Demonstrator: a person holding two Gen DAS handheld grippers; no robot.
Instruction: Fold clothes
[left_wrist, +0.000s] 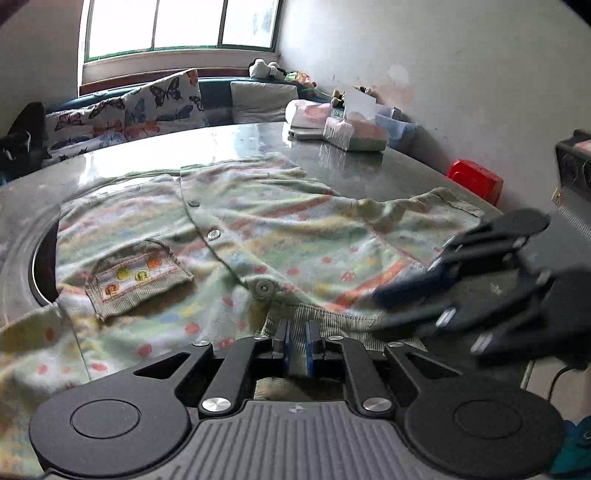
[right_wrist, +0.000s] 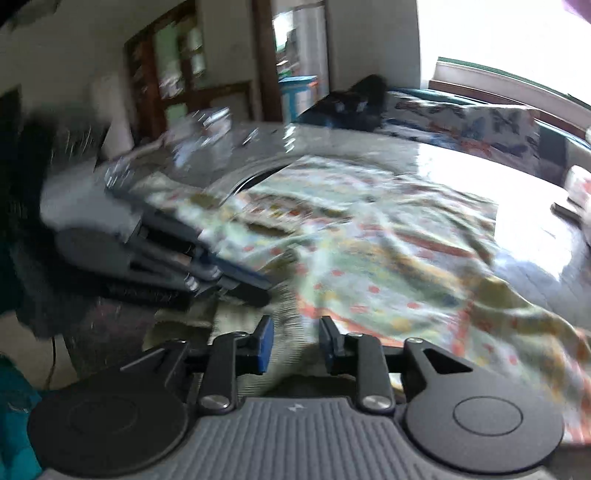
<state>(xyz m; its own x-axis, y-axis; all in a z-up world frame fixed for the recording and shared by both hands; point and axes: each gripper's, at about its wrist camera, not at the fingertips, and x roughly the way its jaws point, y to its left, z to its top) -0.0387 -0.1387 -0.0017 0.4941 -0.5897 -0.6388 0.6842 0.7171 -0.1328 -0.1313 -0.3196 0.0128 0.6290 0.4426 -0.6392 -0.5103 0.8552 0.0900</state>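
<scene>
A pale green child's cardigan (left_wrist: 236, 229) with coloured dots, buttons and a ribbed pocket (left_wrist: 136, 280) lies spread on the grey table (left_wrist: 229, 147). My left gripper (left_wrist: 297, 334) sits at the cardigan's near ribbed hem, jaws nearly together with hem cloth between them. My right gripper (left_wrist: 391, 299) comes in from the right, blurred, just beside it over the same hem. In the right wrist view the right gripper (right_wrist: 295, 332) is open over the ribbed hem (right_wrist: 284, 306) of the cardigan (right_wrist: 369, 240), and the left gripper (right_wrist: 236, 280) lies at its left.
Tissue packs and boxes (left_wrist: 351, 129) stand at the table's far right. A red box (left_wrist: 476, 179) sits off the right edge. A butterfly cushion (left_wrist: 147, 110) lies on the bench behind. A round recess (left_wrist: 40, 266) shows in the table at left.
</scene>
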